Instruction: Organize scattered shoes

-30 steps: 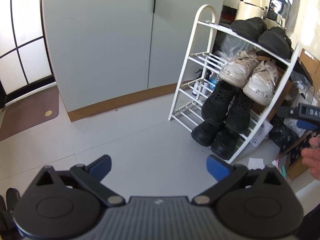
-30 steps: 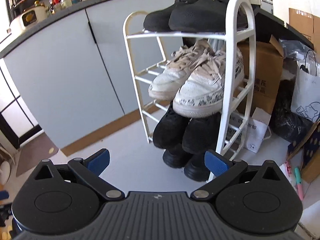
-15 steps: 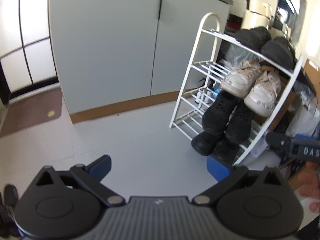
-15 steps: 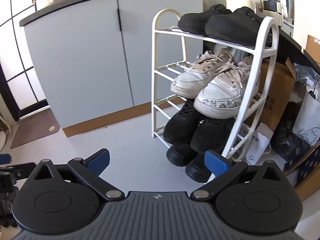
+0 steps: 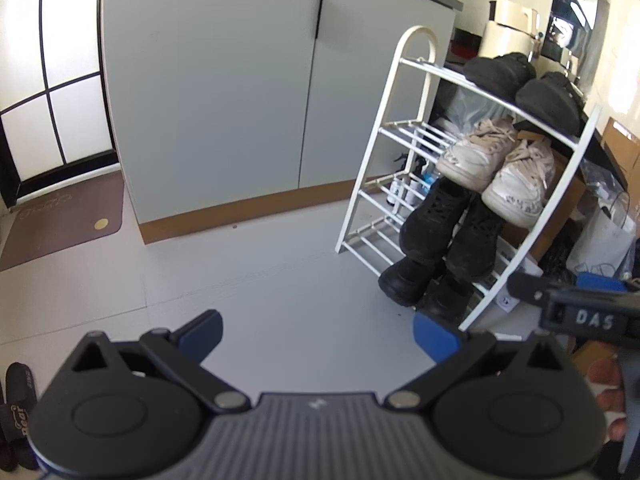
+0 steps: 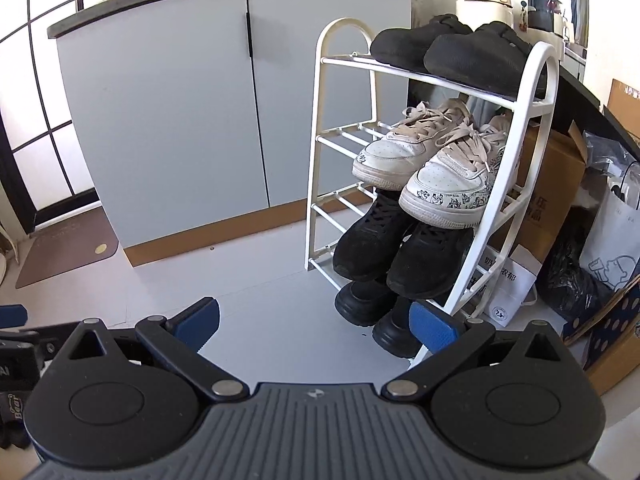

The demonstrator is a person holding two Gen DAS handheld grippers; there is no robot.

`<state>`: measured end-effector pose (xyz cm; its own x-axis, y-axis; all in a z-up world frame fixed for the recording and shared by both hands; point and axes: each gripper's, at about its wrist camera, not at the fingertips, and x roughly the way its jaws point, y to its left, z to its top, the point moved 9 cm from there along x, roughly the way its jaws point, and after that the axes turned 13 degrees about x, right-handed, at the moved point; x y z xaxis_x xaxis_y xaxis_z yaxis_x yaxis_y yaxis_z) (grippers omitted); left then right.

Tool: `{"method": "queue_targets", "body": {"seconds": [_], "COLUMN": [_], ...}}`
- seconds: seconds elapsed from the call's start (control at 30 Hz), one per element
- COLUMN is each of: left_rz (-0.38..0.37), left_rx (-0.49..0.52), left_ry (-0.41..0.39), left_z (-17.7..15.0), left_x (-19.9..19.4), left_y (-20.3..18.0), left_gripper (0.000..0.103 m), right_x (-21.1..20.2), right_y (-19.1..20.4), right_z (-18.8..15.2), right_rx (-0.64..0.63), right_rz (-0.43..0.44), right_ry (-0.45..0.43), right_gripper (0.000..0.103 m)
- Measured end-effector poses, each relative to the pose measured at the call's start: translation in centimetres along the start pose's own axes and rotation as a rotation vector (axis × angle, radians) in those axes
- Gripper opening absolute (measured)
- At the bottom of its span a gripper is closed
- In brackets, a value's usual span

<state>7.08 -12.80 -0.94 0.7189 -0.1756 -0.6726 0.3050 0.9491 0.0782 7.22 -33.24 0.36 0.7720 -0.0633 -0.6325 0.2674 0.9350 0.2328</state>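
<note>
Left wrist view: the left claw (image 5: pixel 316 330) gapes empty above the floor (image 5: pixel 280 280); black slippers (image 5: pixel 18 412) lie lengthwise at lower left.

Right wrist view: the right claw (image 6: pixel 314 322) gapes empty; white sneakers (image 6: pixel 424 168) on the rack (image 6: pixel 536 120) point toes outward, downward.

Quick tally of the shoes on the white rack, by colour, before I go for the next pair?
Black shoes: 6. One pair of black clogs on the top shelf, one pair of black sneakers on the third shelf, one pair of black chunky shoes on the bottom shelf.
White shoes: 2. One pair of white sneakers on the second shelf.
Total: 8 shoes on the rack.
</note>
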Motion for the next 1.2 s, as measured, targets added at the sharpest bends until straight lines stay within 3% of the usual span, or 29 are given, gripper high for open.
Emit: {"method": "queue_targets", "body": {"seconds": [1.2], "left_rz": [0.004], "left_rx": [0.004], "left_ry": [0.021], "left_z": [-1.8], "left_x": [-0.2], "left_y": [-2.8], "left_gripper": [0.103], "right_x": [0.4], "right_y": [0.3], "right_z": [-2.4], "right_rx": [-0.036], "right_rz": [-0.05], "right_ry": [0.023], "right_gripper": [0.103]}}
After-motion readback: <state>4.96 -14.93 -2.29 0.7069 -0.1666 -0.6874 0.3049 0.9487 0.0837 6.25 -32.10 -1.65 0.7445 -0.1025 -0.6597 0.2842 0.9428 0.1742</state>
